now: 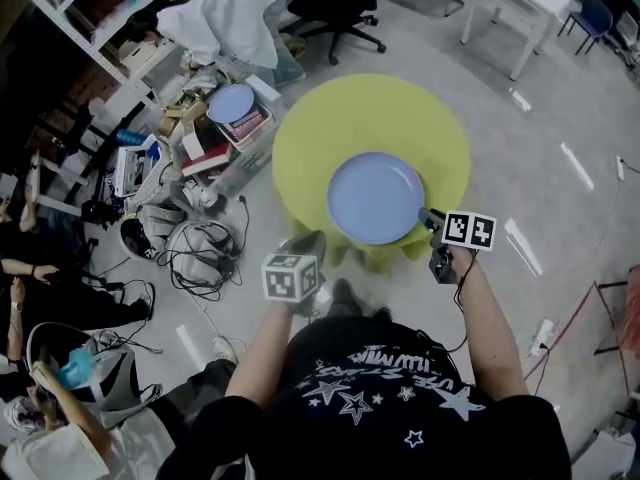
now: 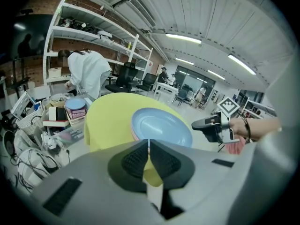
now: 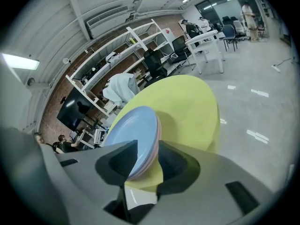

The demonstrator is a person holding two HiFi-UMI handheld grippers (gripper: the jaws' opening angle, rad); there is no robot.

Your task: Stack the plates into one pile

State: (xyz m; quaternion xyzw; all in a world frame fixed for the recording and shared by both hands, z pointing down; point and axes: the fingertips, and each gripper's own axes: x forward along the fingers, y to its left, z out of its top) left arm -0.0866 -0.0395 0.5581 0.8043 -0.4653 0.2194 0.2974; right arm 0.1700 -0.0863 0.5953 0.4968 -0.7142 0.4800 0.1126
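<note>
The plate pile [image 3: 131,130] pokes into the open right claw [image 3: 147,145], seemingly untouched.

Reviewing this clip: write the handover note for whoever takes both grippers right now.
Left gripper: shut, empty, held short of the table.
Right gripper: open, jaws around the pile's near rim, pads not pressing.
Things: blue plate lies on a pink plate, on the yellow table.
Done: the table's plates look stacked in one pile.
Left: draw the right gripper clear; probably nothing more.
</note>
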